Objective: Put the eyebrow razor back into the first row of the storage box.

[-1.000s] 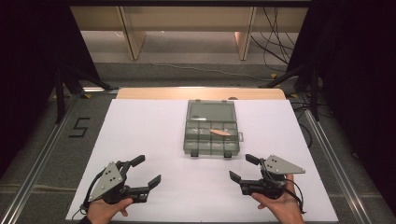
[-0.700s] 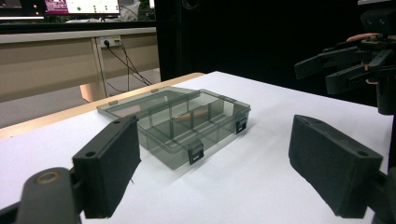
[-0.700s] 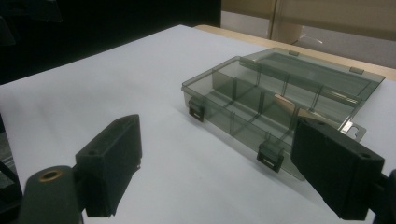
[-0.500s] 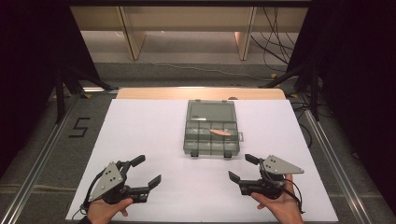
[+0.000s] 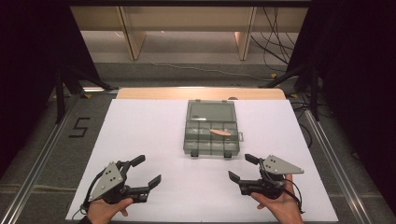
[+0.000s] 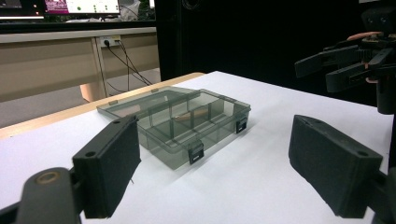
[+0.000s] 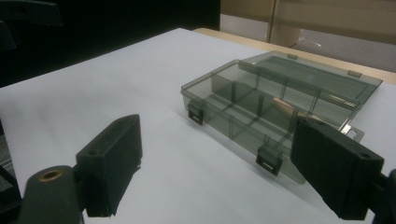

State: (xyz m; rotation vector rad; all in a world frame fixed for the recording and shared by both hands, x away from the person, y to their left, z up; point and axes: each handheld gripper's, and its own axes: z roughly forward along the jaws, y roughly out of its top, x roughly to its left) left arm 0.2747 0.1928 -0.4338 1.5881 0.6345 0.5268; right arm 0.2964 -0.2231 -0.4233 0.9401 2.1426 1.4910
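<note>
Start pose, no task step begun (judged): left gripper (image 5: pixel 144 171) & right gripper (image 5: pixel 242 167), both wide open & empty, near table's front edge; open compartment box (image 5: pixel 211 128) w/ tan piece (image 5: pixel 220 132) mid-table; next: reach fwd.

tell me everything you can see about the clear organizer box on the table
The organizer box is smoky, see-through plastic, lying flat on the white table cover midway between both sides. Its lid is open, folded back flat toward the far edge. Dividers split the tray into small compartments; two dark latches sit on the near wall. One slim tan object lies in a right-side compartment. Nothing else touches it; both hand-held grippers stay apart.
</note>
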